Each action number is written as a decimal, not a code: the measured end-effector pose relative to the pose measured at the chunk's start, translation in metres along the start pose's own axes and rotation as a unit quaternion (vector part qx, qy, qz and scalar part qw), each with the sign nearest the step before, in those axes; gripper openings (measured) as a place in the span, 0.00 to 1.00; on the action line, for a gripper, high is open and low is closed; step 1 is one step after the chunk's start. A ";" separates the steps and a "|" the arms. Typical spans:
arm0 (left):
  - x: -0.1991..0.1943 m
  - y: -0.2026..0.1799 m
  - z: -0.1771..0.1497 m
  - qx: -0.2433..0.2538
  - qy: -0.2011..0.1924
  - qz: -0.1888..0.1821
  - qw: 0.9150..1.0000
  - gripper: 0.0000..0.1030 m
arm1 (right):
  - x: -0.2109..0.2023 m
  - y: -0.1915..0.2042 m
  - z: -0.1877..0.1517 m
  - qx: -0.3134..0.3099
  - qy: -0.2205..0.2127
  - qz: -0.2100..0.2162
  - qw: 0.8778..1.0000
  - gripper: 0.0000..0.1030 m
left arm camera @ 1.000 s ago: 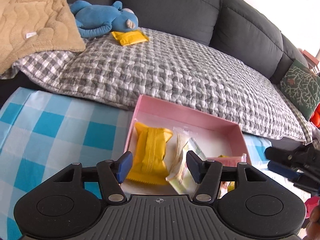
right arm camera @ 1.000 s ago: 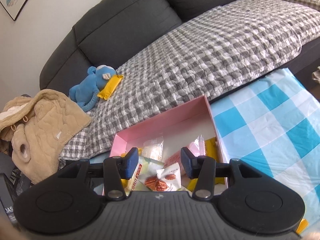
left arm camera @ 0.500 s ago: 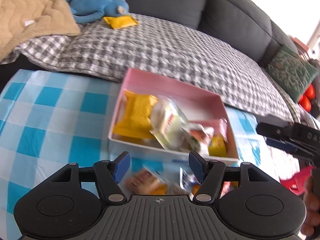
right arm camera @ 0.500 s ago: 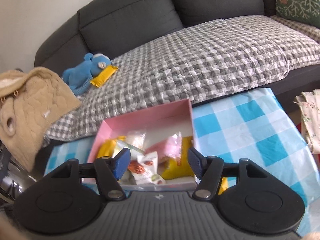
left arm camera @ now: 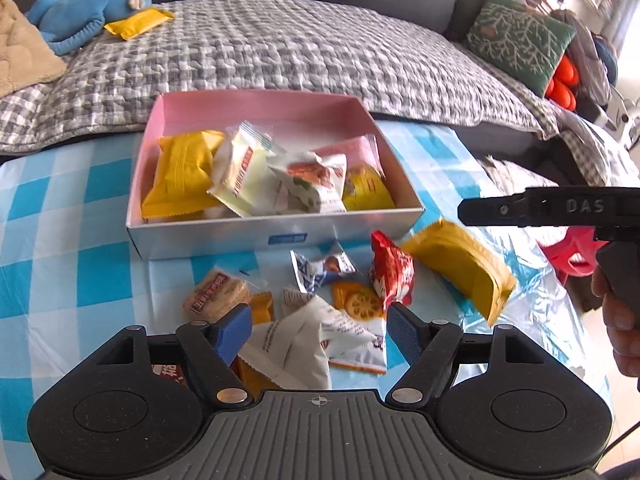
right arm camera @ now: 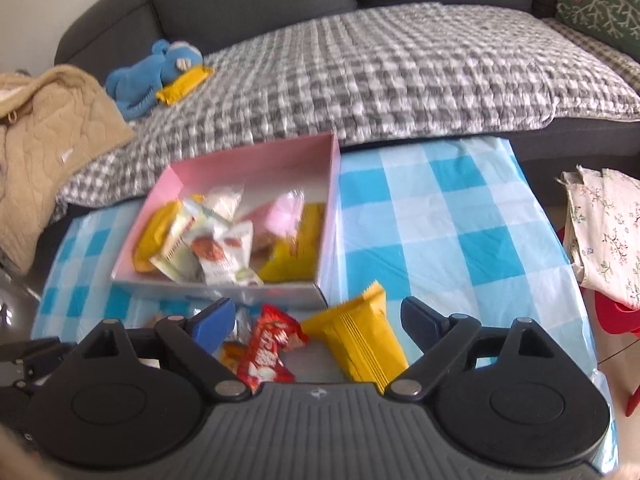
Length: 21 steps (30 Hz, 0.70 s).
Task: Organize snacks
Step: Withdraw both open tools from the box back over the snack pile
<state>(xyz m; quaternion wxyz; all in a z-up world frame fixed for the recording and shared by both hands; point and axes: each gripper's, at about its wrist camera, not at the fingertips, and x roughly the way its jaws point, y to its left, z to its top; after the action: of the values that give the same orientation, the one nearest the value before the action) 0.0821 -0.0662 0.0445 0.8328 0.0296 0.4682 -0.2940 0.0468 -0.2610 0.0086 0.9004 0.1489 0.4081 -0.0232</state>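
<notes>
A pink box [left arm camera: 256,106] [right arm camera: 256,160] on the blue checked tablecloth [left arm camera: 92,264] holds several snack packets. More packets lie loose in front of it: a white packet [left arm camera: 296,344], a red packet [left arm camera: 390,276] [right arm camera: 268,350] and a yellow packet [left arm camera: 464,268] [right arm camera: 360,340]. My left gripper [left arm camera: 320,330] hangs over the white packet, its jaws opening and apart from it. My right gripper [right arm camera: 318,322] is above the red and yellow packets, jaws opening wide, gripping nothing. Its black body [left arm camera: 552,206] shows at the right of the left wrist view.
A grey sofa with a checked blanket [left arm camera: 304,52] stands behind the table. On it lie a blue plush toy [left arm camera: 88,8] with a yellow packet [left arm camera: 138,24], a beige blanket [right arm camera: 52,128] and a green cushion [left arm camera: 520,36]. A floral cloth [right arm camera: 604,232] hangs at right.
Both grippers drew back from over the pink box to the loose packets in front of it, and both opened wider. The packets that lay between their jaws now sit in the box.
</notes>
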 end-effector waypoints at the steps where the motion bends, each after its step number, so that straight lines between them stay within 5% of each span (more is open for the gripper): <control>1: 0.000 0.001 0.000 0.000 0.001 -0.004 1.000 0.73 | 0.004 -0.001 -0.002 -0.004 0.009 -0.010 1.000 0.86; 13: 0.014 -0.008 -0.008 0.052 0.015 0.009 0.999 0.73 | 0.023 -0.002 -0.015 -0.049 0.066 -0.046 0.996 0.84; 21: 0.019 -0.007 -0.010 0.074 -0.009 0.051 0.996 0.73 | 0.031 -0.007 -0.014 -0.063 0.095 -0.066 0.991 0.71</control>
<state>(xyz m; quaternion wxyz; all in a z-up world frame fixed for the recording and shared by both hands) 0.0782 -0.0772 0.0254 0.8463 0.1127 0.4356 -0.2851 0.0566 -0.2617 -0.0250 0.8617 0.0657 0.5014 -0.0428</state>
